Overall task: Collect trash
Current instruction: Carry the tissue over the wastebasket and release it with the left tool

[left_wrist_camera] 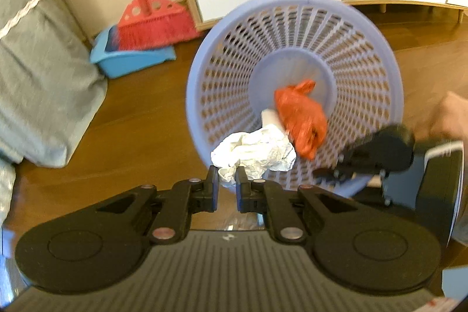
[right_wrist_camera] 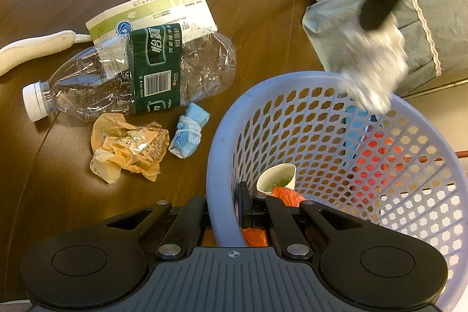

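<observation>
Here left tongs (left_wrist_camera: 227,180) pinch crumpled paper (left_wrist_camera: 254,155); right tongs (right_wrist_camera: 226,208) clamp basket rim (right_wrist_camera: 218,212).

Two matte black handheld grippers, pretty chunky builds

Left gripper (left_wrist_camera: 227,186) has black link arms with silver pivot bolts, big round discs on both sides, blue pads on the fingers (left_wrist_camera: 213,189) and a ribbed grey housing with a small crosshair mark. Right gripper (right_wrist_camera: 225,209) looks the same in its own camera: black arms, silver bolts, ribbed grey body, crosshair. A bare hand (left_wrist_camera: 447,119) grips its black handle.
</observation>
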### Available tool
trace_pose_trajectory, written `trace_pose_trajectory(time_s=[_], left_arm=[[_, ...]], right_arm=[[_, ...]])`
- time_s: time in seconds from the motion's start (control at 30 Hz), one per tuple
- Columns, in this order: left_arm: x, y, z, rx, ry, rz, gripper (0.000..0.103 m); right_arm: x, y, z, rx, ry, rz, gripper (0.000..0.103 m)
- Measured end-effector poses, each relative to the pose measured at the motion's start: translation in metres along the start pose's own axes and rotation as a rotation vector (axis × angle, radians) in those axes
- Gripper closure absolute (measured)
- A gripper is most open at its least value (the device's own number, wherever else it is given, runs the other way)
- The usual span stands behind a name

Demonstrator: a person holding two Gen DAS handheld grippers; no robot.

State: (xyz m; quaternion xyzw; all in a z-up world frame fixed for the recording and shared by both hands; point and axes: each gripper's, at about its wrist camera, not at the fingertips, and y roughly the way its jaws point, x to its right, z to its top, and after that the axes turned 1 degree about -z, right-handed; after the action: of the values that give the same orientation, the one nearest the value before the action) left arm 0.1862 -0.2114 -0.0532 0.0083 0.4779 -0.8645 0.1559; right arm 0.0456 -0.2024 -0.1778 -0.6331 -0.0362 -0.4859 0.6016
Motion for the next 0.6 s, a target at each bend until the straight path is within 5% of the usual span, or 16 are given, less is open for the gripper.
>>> trace_pose_trajectory(time_s=[0.13, 0.23, 0.33, 0.6], left_arm=[[0.006, 0.008, 0.023, 0.062, -0.016, -0.021, 0.094], [0.011, 0.017, 0.034, 0.115, -0.049, -0.035, 0.080], [0.013, 0.018, 0.033, 0.114, -0.058, -0.017, 0.077], [-0.025, 0.010, -0.044, -0.009, -0.223, 0.103, 0.076]], right_arm=[[0.000, 0.000, 0.000, 0.001, 0.002, 0.001, 0.103], [0.000, 0.000, 0.000, 0.000, 0.003, 0.001, 0.103], [0.001, 0.000, 0.000, 0.002, 0.007, 0.001, 0.103], [0.003, 0.000, 0.000, 0.005, 0.020, -0.003, 0.103]])
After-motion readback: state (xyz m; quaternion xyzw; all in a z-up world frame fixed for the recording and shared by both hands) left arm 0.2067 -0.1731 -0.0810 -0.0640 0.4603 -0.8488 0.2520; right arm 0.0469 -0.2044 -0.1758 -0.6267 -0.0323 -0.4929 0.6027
